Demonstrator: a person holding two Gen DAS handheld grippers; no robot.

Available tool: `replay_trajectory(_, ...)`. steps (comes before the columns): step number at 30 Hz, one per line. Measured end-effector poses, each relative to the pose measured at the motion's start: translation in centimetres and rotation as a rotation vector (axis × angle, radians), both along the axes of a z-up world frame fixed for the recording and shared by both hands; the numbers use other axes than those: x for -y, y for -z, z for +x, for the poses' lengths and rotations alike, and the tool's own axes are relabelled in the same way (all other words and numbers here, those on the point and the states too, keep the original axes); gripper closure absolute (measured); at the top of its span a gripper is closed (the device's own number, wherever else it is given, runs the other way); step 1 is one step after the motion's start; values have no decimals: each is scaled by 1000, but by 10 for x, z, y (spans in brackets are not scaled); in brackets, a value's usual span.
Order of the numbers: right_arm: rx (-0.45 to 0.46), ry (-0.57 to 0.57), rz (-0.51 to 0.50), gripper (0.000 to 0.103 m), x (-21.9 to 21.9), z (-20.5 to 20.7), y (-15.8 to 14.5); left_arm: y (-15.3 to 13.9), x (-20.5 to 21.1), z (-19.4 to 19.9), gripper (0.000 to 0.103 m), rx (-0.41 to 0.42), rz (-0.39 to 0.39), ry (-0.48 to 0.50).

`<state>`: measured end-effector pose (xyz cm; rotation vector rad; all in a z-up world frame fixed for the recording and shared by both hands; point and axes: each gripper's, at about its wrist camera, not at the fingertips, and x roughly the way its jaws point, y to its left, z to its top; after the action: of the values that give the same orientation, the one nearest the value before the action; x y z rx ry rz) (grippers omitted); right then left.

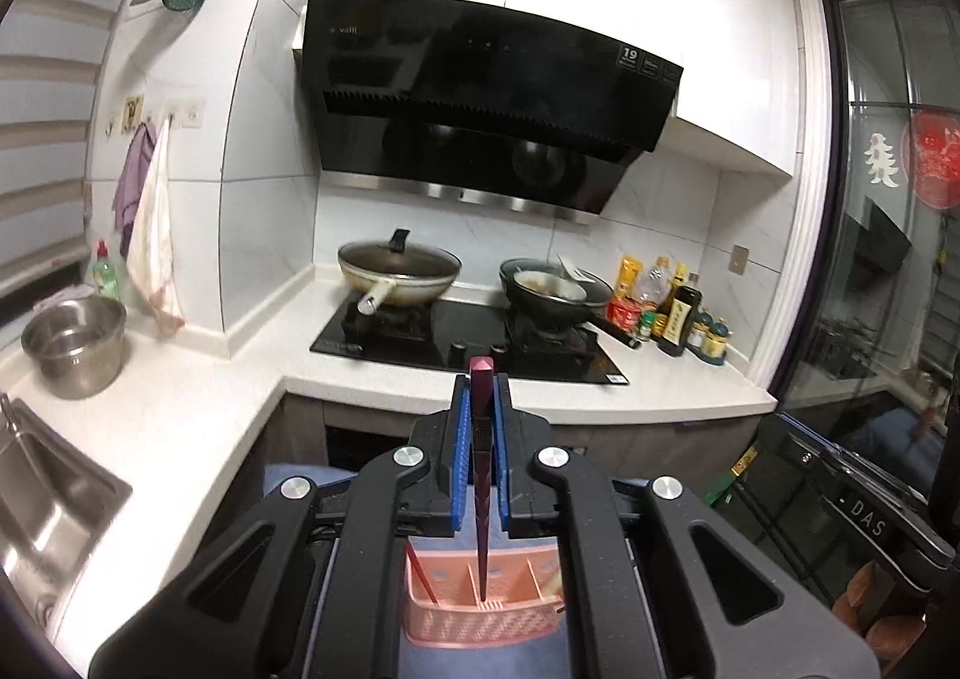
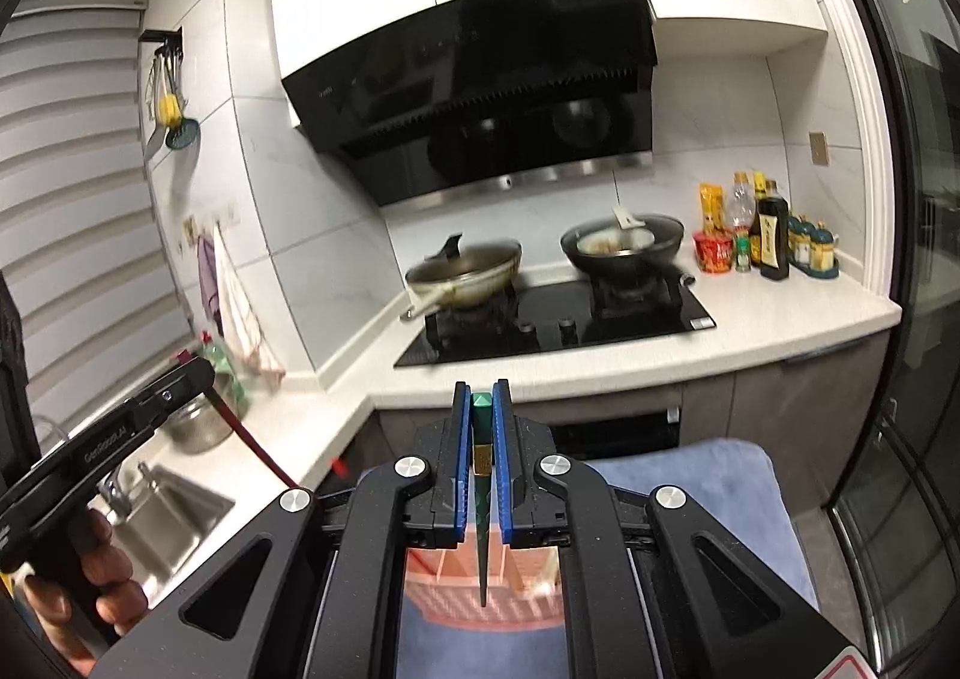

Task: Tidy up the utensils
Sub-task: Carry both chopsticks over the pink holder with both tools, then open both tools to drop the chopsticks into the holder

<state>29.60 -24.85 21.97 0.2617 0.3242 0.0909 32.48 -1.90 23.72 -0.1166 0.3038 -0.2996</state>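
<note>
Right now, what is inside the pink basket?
The pink basket has dividers; the maroon chopstick dips into its middle slot, and a red stick leans at the left. The claws hide the outer slots and most of the floor.

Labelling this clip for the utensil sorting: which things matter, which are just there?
Job: left tongs, red chopstick, right tongs, green chopstick, pink basket.
Lying about: woks, steel pot, sauce bottles.

pink perforated plastic basket (image 1: 480, 622), glossy maroon chopstick (image 1: 482, 475) and a green one (image 2: 482, 475), matt black claw bodies with ribbed blue pads (image 1: 461, 457), brushed steel pot (image 1: 75, 346), smooth white table (image 1: 180, 409), shiny black glass hood (image 1: 480, 96)
</note>
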Motion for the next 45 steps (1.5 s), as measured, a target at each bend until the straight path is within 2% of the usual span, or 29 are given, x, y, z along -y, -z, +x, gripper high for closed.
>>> replay_trajectory(5,-12,2,29,96,-4,35,17,15,1,24,96,-6,4,-23)
replay_trajectory(12,-106,-23,30,96,-12,71,58,49,4,54,96,-61,10,-36)
replay_trajectory(21,-190,-27,21,96,-14,89,93,80,7,75,96,-123,27,-45)
replay_trajectory(28,-223,-33,29,95,-9,97,102,95,5,85,95,-168,10,-55)
replay_trajectory(29,-221,-32,29,91,-9,97,102,96,4,84,95,-164,11,-59)
replay_trajectory(31,-222,-35,28,83,-9,97,102,96,5,84,87,-159,21,-67)
replay_trajectory(32,-219,-35,27,79,-8,96,101,96,4,84,72,-162,23,-73)
replay_trajectory(33,-217,-36,27,77,-8,94,100,96,3,82,62,-157,17,-83)
replay_trajectory(34,-215,-41,27,75,-9,92,99,95,3,80,59,-151,16,-90)
replay_trajectory(38,-212,-48,17,71,-11,84,97,91,2,72,58,-149,17,-87)
replay_trajectory(45,-213,-68,17,70,-11,57,91,81,3,46,56,-134,36,-78)
